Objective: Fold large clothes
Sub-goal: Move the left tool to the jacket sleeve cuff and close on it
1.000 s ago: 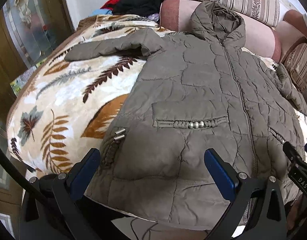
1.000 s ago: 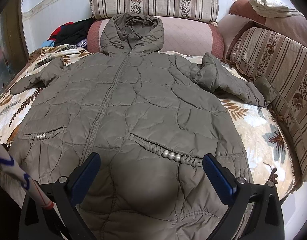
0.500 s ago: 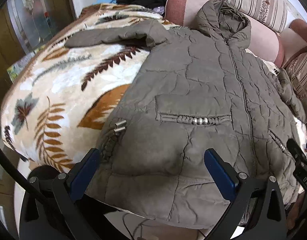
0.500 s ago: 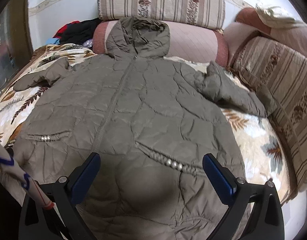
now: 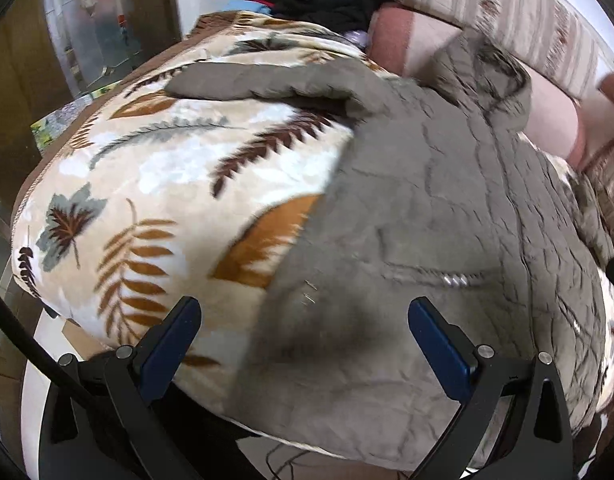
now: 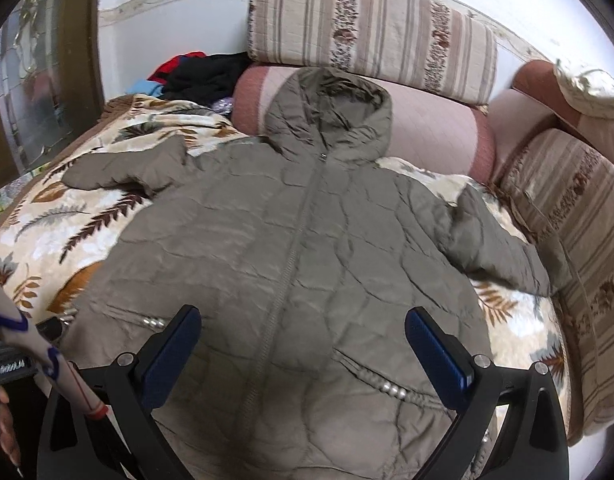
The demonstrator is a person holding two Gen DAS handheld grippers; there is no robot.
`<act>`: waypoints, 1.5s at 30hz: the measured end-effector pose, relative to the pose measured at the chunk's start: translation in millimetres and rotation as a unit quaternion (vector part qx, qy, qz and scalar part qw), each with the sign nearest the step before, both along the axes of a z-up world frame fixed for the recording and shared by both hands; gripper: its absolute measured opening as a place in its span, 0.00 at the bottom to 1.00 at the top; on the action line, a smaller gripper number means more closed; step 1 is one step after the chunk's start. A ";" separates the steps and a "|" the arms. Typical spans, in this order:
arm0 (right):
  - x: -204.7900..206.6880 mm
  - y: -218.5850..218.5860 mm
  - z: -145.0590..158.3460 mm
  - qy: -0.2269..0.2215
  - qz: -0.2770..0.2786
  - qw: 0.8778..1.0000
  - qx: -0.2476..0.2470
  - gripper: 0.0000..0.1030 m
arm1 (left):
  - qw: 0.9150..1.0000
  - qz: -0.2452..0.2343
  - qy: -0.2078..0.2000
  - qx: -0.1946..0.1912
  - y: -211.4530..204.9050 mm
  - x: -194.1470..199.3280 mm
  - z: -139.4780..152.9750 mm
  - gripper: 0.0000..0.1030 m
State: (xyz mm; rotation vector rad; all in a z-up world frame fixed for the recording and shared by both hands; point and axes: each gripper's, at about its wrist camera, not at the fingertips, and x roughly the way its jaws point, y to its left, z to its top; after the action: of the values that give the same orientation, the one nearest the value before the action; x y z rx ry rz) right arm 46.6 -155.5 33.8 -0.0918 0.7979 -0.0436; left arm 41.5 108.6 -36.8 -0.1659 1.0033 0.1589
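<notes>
One quilted coat (image 6: pixel 299 248), one leaf-print blanket (image 6: pixel 59 232), two striped cushions (image 6: pixel 371 36), two pink bolsters (image 6: pixel 431 132).

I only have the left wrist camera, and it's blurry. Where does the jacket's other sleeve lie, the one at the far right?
Observer: In the right wrist view, the olive quilted hooded jacket has that sleeve spread on the leaf-print blanket, with its cuff near the striped side cushion.
Operator: Is the zip done up?
Observer: Yes, the zip runs closed up to the hood, which rests on the pink bolster.
Operator: And the right gripper?
Observer: The right gripper is open over the jacket's lower front and holds nothing.
</notes>
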 end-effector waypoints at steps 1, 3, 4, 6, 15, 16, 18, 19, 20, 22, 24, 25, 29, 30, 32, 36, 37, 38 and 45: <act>1.3 2.4 0.1 0.000 0.002 1.000 0.000 1.00 | 1.000 0.007 -0.004 -0.001 7.0 1.5 2.2 1.00; 4.9 7.2 -1.6 0.002 0.005 1.000 0.000 1.00 | 0.999 0.033 -0.018 0.002 30.8 8.7 11.2 1.00; 5.8 8.3 -3.2 0.003 0.005 1.000 0.000 1.00 | 0.999 0.043 -0.025 0.005 41.4 11.6 15.4 1.00; 8.1 9.4 -8.5 0.009 0.005 1.000 0.002 1.00 | 0.997 0.064 -0.036 0.008 64.3 20.8 23.9 1.00; 11.2 -10.8 -31.5 0.032 -0.021 0.999 0.026 1.00 | 0.990 0.119 -0.061 -0.047 159.4 95.6 47.6 1.00; 12.3 -13.7 -34.6 0.035 -0.026 0.999 0.028 1.00 | 0.989 0.118 -0.062 -0.060 167.2 108.0 48.5 1.00; 15.1 -19.9 -42.1 0.046 -0.036 0.998 0.034 1.00 | 0.989 0.113 -0.058 -0.081 186.2 142.7 48.3 1.00; 16.6 -22.4 -45.0 0.051 -0.039 0.997 0.035 1.00 | 0.988 0.112 -0.054 -0.088 194.3 158.9 46.3 1.00; 17.7 -24.4 -48.3 0.056 -0.042 0.997 0.037 1.00 | 0.988 0.109 -0.049 -0.099 203.9 175.9 43.1 1.00; 20.5 -28.5 -55.0 0.064 -0.050 0.996 0.034 1.00 | 0.984 0.112 -0.045 -0.134 226.1 208.4 31.8 1.00; 24.3 -32.6 -61.4 0.072 -0.056 0.995 0.029 1.00 | 0.975 0.129 -0.037 -0.176 247.3 234.3 12.5 0.99; 26.1 -34.4 -64.1 0.075 -0.060 0.995 0.026 1.00 | 0.971 0.135 -0.036 -0.194 253.9 241.6 3.2 0.98; 37.8 -41.6 -74.0 0.088 -0.069 0.993 0.022 1.00 | 0.958 0.142 -0.020 -0.247 269.9 268.1 -34.3 0.76; 41.0 -42.7 -75.8 0.089 -0.069 0.993 0.026 1.00 | 0.956 0.142 -0.015 -0.256 272.2 274.7 -44.4 0.76; 45.7 -43.1 -78.9 0.091 -0.069 0.993 0.029 1.00 | 0.955 0.140 -0.007 -0.261 273.6 286.0 -60.3 0.76; 53.9 -37.6 -86.1 0.095 -0.060 0.993 0.028 1.00 | 0.952 0.155 -0.002 -0.265 279.4 302.2 -81.3 0.76; 55.2 -35.4 -87.6 0.095 -0.056 0.994 0.025 1.00 | 0.951 0.160 -0.007 -0.265 280.9 304.8 -82.6 0.76; 56.7 -33.0 -89.5 0.096 -0.052 0.994 0.020 1.00 | 0.950 0.165 -0.014 -0.264 282.4 308.1 -82.1 0.76; 61.0 -27.8 -93.6 0.092 -0.047 0.995 0.003 1.00 | 0.978 0.163 0.039 -0.120 256.6 336.4 -68.6 0.16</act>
State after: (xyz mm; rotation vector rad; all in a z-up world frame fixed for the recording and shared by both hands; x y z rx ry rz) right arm 107.7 -183.3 -59.8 -0.0528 0.9859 -0.1240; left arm 377.9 365.2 -105.4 -0.5499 1.0669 0.3467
